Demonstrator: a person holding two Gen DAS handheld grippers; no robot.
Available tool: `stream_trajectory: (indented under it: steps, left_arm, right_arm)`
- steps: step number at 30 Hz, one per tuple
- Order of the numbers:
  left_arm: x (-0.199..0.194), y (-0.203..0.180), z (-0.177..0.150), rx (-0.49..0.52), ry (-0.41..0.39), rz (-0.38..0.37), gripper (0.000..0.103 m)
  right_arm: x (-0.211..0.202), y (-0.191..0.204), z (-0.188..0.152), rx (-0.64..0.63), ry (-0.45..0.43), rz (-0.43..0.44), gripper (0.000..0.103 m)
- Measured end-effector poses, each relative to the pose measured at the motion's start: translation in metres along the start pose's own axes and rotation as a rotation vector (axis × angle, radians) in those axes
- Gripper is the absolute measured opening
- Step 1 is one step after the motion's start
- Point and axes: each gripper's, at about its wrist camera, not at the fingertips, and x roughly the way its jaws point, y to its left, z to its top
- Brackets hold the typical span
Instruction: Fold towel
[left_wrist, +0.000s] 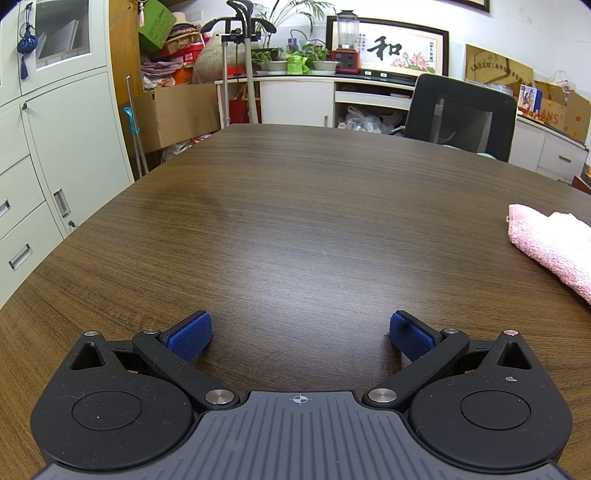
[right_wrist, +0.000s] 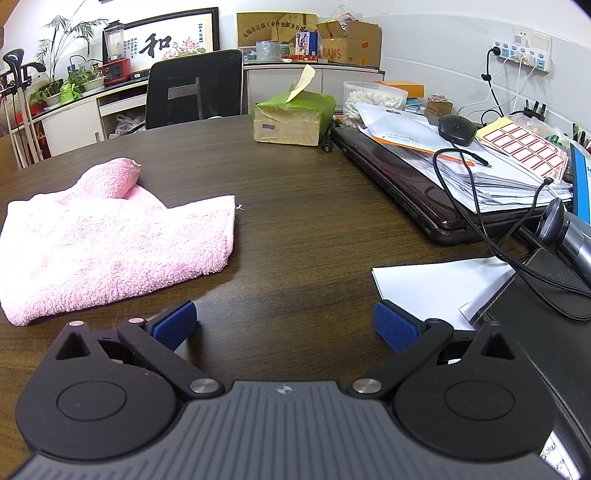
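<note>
Lying beside spread, empty jaws, the pink towel faces a "KANS" box.

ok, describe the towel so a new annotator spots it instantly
Start from the dark wood table. Left of the green tissue box and the cluttered laptop lies the pink towel, rumpled and loosely bunched. It is the only soft, fluffy pink thing there; everything nearby is paper, cable or box.

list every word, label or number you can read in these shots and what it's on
"和": large black character on the framed calligraphy picture.
"KANS": red letters on the brown cardboard box on the counter.
Gold lettering on the brown plaque, the picture's small side columns, the white envelope's print: too small to read.
</note>
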Motion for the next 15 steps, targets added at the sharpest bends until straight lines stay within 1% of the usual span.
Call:
stream_trajectory:
  steps: [8, 11, 13, 15]
  left_arm:
    - [0.0, 0.0, 0.0, 0.0, 0.0, 0.0, 0.103]
    - [0.0, 0.0, 0.0, 0.0, 0.0, 0.0, 0.103]
    - [0.0, 0.0, 0.0, 0.0, 0.0, 0.0, 0.103]
    - [0.0, 0.0, 0.0, 0.0, 0.0, 0.0, 0.103]
  right_arm:
    - [0.001, 0.0, 0.001, -0.011, 0.001, 0.009, 0.103]
    - [0.0, -0.003, 0.005, 0.021, 0.004, 0.002, 0.103]
    - [-0.002, -0.005, 0.008, 0.041, -0.005, 0.011, 0.103]
    - [-0.007, -0.004, 0.015, 0.037, -0.03, 0.044, 0.103]
